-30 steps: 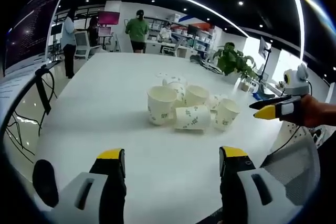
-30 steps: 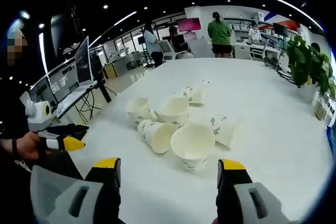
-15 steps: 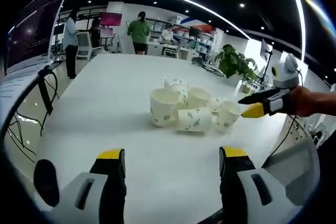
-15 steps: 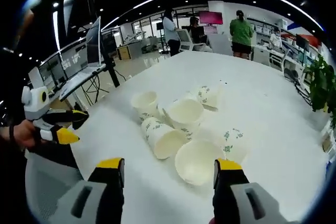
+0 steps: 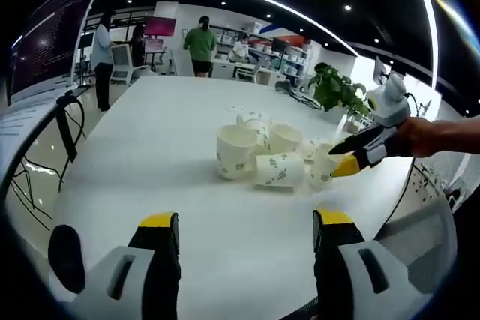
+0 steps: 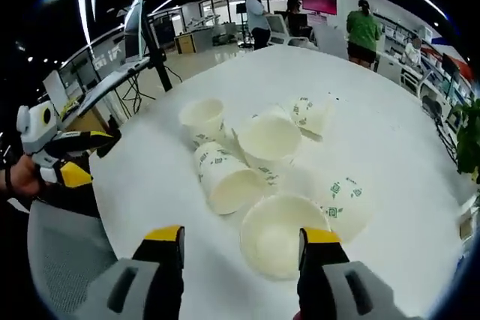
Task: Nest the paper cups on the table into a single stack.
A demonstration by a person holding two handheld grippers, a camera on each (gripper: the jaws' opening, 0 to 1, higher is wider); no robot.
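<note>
Left gripper view: left gripper (image 5: 244, 224) at 6 o'clock, jaws spread wide, nothing between them, low over white table (image 5: 150, 148). Cluster of paper cups (image 5: 270, 157) near table centre, toward 1 o'clock from the jaws: one upright cup (image 5: 235, 151) on the cluster's 9 o'clock side, one lying cup (image 5: 277, 170) just beside it, others bunched behind, touching. Right gripper (image 5: 352, 154) entering from 3 o'clock, held in a hand (image 5: 427, 136), yellow tips parted, close over the cup at the cluster's 3 o'clock edge; contact cannot be told.

Right gripper view: right gripper (image 6: 240, 239) at 6 o'clock, released, jaws spread either side of a nearest cup (image 6: 276, 234) with mouth facing the camera; not clamped on it. Lying cup (image 6: 223, 179) at 11 o'clock of that one, further cups beyond. Left gripper (image 6: 71, 157) at 9 o'clock off the table edge.

Background: potted plant (image 5: 334, 86), monitor (image 5: 52, 31), people standing at far desks.
</note>
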